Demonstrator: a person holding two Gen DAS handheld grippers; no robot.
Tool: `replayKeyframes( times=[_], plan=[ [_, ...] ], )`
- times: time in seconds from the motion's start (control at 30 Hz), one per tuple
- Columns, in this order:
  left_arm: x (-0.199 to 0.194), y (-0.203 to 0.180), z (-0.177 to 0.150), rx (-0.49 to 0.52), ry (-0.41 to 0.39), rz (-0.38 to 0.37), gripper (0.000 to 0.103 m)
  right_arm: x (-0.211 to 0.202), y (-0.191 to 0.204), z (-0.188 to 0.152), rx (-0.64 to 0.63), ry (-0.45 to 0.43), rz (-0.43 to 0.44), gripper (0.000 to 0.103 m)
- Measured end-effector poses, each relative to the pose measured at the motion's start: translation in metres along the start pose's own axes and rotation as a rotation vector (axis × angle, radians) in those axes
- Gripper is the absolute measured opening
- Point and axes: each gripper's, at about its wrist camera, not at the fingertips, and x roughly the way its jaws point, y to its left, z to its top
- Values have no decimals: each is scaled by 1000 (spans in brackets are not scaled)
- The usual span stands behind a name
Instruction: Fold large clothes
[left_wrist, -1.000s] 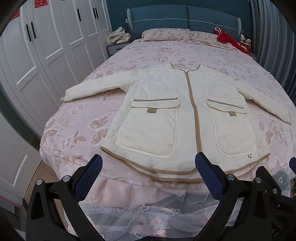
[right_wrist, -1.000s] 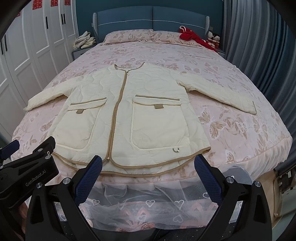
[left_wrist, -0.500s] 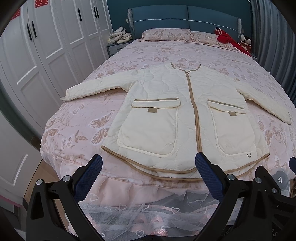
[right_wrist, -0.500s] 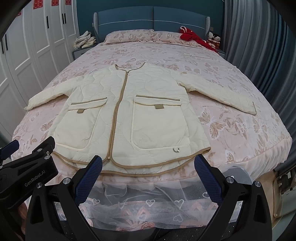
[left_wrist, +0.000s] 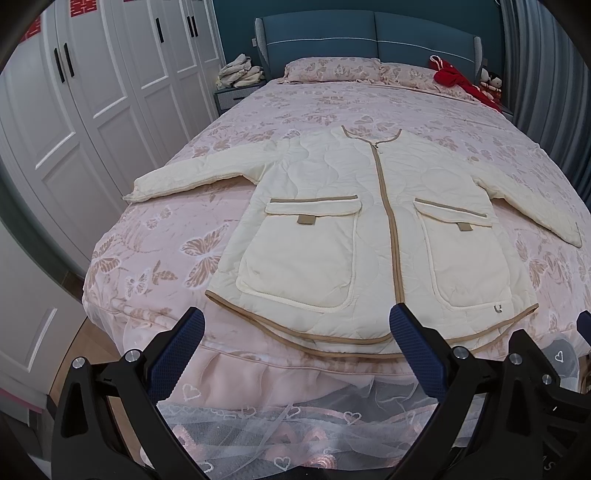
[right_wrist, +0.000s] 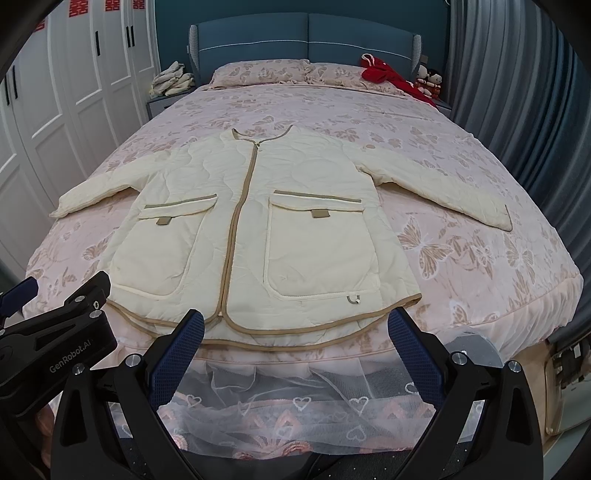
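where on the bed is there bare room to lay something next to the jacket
Bare quilt lies between the jacket collar and the pillows, and under each spread sleeve. The red garment crowds the far right corner.

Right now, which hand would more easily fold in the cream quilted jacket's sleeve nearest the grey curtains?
Probably the right gripper: open, it faces the half of the cream quilted jacket whose sleeve lies curtain-side; the left gripper sits wardrobe-side.
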Motion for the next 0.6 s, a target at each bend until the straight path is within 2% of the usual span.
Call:
replayKeyframes(
  times=[0.6],
  plan=[
    [0,-1,0,2,-1,1,98,0,1,0,0,-2,-2,98]
  ],
)
